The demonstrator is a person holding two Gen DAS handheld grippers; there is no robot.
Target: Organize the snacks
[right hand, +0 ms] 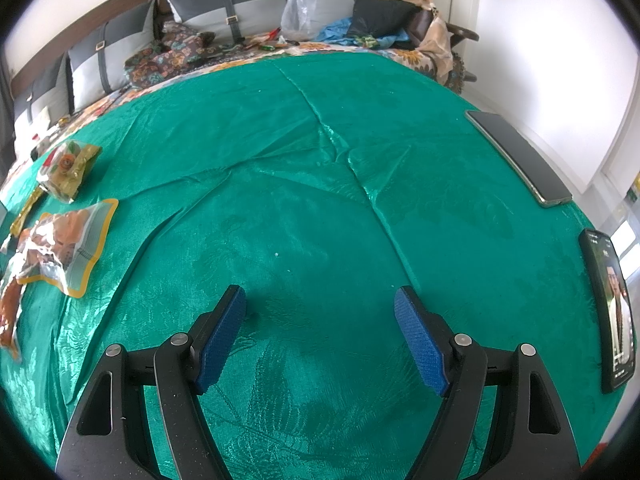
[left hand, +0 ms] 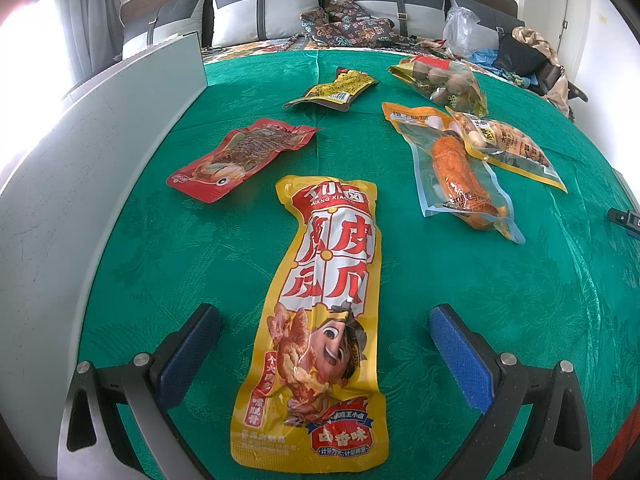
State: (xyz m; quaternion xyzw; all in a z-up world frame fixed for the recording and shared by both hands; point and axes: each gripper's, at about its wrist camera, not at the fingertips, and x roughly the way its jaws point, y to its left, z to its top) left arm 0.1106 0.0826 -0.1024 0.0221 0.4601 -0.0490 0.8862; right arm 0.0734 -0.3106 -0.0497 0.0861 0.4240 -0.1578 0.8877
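Note:
In the left wrist view my left gripper is open, its blue pads on either side of a long yellow chicken-feet packet lying flat on the green cloth. Beyond it lie a red fish packet, a dark yellow packet, a clear sausage packet, a nut packet and a bag of round brown snacks. In the right wrist view my right gripper is open and empty over bare green cloth. Snack packets lie at its far left.
A grey-white box wall stands along the left side. Two phones lie at the cloth's right edge. Cushions, a plastic bag and clothes lie behind the cloth.

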